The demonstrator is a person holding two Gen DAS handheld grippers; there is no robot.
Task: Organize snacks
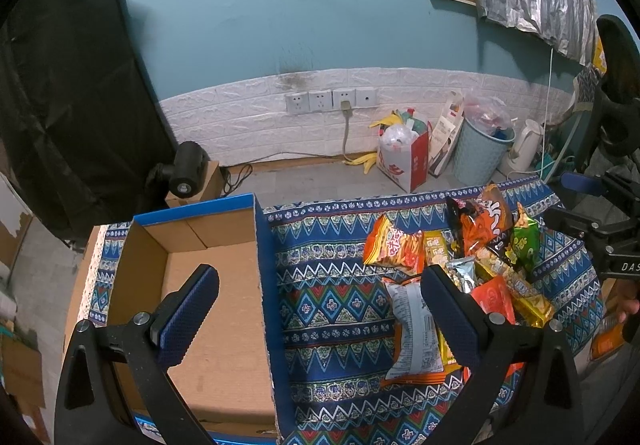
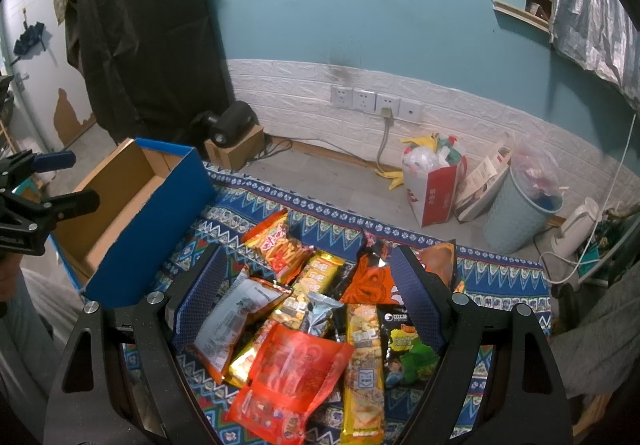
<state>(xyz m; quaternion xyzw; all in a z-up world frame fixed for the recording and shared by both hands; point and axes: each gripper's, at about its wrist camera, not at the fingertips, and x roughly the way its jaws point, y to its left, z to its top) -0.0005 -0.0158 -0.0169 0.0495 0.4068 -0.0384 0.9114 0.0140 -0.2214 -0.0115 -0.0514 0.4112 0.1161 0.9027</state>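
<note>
Handling: snack packets [image 2: 304, 329] look light, crinkly, slippery; pinch a sealed edge.
Location: heaped on table cloth [image 1: 332, 285], cardboard box [image 1: 212, 285] at 9 o'clock.
Jaws: left gripper [image 1: 320, 309], right gripper [image 2: 308, 297] both spread, empty.

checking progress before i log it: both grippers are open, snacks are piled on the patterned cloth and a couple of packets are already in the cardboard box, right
Not quite. The cardboard box holds no packets: the left wrist view shows its bare brown floor. The rest stands: the left gripper and right gripper are both open, and the snacks are all piled on the patterned cloth beside the box.
</note>
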